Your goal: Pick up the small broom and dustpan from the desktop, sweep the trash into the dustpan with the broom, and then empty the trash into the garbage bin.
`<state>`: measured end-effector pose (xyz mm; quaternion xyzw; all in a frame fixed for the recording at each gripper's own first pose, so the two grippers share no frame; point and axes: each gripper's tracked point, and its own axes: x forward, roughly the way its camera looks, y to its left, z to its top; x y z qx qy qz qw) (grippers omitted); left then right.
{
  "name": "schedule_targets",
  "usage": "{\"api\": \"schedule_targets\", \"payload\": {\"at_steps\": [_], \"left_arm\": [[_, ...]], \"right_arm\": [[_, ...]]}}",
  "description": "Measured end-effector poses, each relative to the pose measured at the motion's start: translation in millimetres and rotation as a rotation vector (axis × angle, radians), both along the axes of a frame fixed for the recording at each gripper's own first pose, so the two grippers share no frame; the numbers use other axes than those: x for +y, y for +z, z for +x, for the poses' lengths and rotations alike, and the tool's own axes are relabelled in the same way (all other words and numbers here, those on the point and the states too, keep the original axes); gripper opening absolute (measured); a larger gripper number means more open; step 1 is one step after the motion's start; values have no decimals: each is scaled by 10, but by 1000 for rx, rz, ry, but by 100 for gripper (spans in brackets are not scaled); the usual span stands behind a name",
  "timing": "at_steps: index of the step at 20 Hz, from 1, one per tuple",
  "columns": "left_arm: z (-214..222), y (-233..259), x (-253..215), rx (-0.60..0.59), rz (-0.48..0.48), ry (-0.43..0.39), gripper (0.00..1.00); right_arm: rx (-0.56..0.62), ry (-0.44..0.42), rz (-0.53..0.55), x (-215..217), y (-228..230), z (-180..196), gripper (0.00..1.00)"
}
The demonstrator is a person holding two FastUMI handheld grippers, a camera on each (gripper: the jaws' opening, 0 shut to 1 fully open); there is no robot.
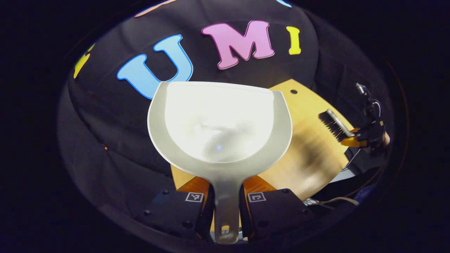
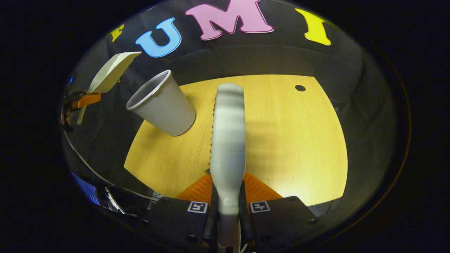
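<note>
My left gripper (image 1: 226, 196) is shut on the handle of a translucent grey-white dustpan (image 1: 218, 123). The pan is held up in the air in front of the black cloth, left of the table. The right gripper view shows the dustpan (image 2: 110, 72) tilted, up and to the left of the grey garbage bin (image 2: 163, 103). My right gripper (image 2: 227, 191) is shut on the grey handle of the small broom (image 2: 227, 133), which reaches out over the tabletop. The left gripper view has the broom (image 1: 334, 124) with its black bristles off at the right, held by the right gripper (image 1: 365, 138).
The yellow wooden table (image 2: 288, 140) has a small dark hole (image 2: 300, 88) near its far right corner. The bin stands at the table's far left corner. Black cloth hangs behind and to both sides of the table. Cables lie below the table's near edge (image 1: 334, 200).
</note>
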<state>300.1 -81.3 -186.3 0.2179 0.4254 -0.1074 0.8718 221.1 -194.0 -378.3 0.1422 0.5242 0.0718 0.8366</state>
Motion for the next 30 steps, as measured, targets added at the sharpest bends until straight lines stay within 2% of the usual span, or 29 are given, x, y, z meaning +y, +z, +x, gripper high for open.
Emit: {"api": "schedule_targets", "payload": {"at_steps": [2,4,5,7,9,13,16,18,19,20,23,26,30], "left_arm": [[-81,-194,-443,-24,-135,-34,29],[-272,-479,-1002,-18,-244,-72,29],[-320,-615,-1208,-16,-279,-79,29],[-386,-968,-1485,12,-316,-43,29],[-384,-1382,-1599,47,-321,19,29],[-500,-2032,-1765,184,-363,76,29],[-383,-2500,-1737,197,-314,120,29],[-366,-2747,-1648,186,-266,209,30],[-418,-2784,-1657,189,-262,251,29],[-483,-2761,-1700,240,-299,301,29],[-602,-2800,-1785,342,-368,378,29],[-656,-2827,-1766,387,-325,401,30],[-706,-2808,-1746,432,-292,414,29]], "right_arm": [[7,-43,-7,-86,-8,-63,29],[40,-46,-43,-175,-93,-204,29],[55,-44,-61,-217,-140,-267,29],[88,-56,-55,-227,-267,-352,29],[112,-66,-51,-217,-408,-379,29],[118,-12,-106,-175,-737,-358,29],[169,-27,-93,-61,-1068,-247,29],[239,-64,-39,21,-1227,-258,29],[244,-73,-44,18,-1321,-244,29],[251,-60,-84,-2,-1434,-247,29],[295,-15,-158,5,-1467,-259,29],[337,-21,-165,10,-1338,-162,30],[399,7,-190,35,-1424,-222,29]]}}
